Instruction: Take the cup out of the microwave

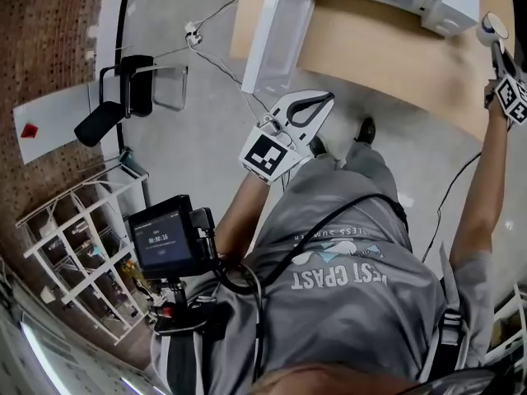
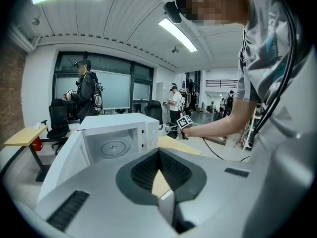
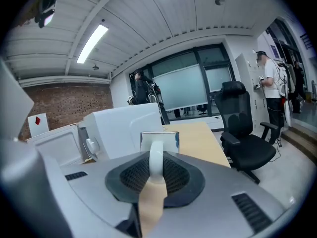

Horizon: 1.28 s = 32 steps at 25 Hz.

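My right gripper (image 3: 156,156) is shut on the handle of a white cup (image 3: 159,140), holding it upright over the wooden table (image 3: 198,138), to the right of the white microwave (image 3: 121,125). In the head view the cup (image 1: 492,28) and right gripper (image 1: 504,85) are at the far right edge. The microwave (image 2: 116,135) stands with its door (image 2: 57,170) swung open and only the glass turntable (image 2: 113,146) inside. My left gripper (image 2: 159,155) hangs in front of the table, jaws together at the tips, holding nothing; it shows in the head view (image 1: 306,112).
A black office chair (image 3: 245,128) stands beyond the table's end. Other people (image 2: 86,90) stand in the background. Below me are a black chair (image 1: 132,85), a white wire rack (image 1: 82,245) and cables on the floor (image 1: 218,60).
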{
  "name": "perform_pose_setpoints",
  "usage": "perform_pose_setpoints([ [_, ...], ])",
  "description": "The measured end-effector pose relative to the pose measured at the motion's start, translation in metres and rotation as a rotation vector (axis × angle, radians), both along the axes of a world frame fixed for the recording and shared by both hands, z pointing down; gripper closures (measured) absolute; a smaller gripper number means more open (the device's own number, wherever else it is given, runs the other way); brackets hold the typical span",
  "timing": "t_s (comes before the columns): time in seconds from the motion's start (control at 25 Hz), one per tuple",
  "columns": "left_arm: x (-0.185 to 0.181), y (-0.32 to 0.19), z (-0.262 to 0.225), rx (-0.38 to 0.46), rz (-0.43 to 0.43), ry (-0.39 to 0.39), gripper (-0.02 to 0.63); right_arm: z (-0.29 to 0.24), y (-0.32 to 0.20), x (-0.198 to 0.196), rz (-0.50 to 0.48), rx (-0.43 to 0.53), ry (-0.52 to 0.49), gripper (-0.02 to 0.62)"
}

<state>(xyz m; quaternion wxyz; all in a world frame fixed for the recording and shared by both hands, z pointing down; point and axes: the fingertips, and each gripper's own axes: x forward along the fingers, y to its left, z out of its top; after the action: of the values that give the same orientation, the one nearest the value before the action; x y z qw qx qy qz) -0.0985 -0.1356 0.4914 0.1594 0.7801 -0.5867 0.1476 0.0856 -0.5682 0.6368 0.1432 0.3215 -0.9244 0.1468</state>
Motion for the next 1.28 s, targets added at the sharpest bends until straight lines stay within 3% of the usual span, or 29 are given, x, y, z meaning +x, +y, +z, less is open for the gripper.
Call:
perform_pose_setpoints([
  [0.12, 0.002, 0.001, 0.002, 0.01, 0.031, -0.027, 0.563, 0.019, -0.01, 0.001, 0.021, -0.009, 0.015, 0.526],
  [0.6, 0.01, 0.013, 0.01, -0.074, 0.013, 0.008, 0.563, 0.058, -0.022, -0.01, 0.039, -0.041, 0.051, 0.526],
  [0.76, 0.011, 0.014, 0.007, -0.037, 0.065, -0.045, 0.563, 0.061, -0.019, -0.015, 0.04, -0.029, 0.049, 0.527],
  [0.96, 0.013, 0.02, 0.008, -0.044, 0.075, -0.046, 0.563, 0.066, -0.017, -0.016, 0.051, -0.022, 0.043, 0.527],
  [1.12, 0.017, 0.027, 0.011, -0.007, 0.079, 0.007, 0.563, 0.064, -0.009, 0.005, 0.094, 0.008, 0.049, 0.527],
  [1.28, 0.011, 0.041, 0.009, -0.014, -0.01, 0.084, 0.563, 0.081, 0.006, -0.007, 0.081, 0.003, 0.005, 0.526],
])
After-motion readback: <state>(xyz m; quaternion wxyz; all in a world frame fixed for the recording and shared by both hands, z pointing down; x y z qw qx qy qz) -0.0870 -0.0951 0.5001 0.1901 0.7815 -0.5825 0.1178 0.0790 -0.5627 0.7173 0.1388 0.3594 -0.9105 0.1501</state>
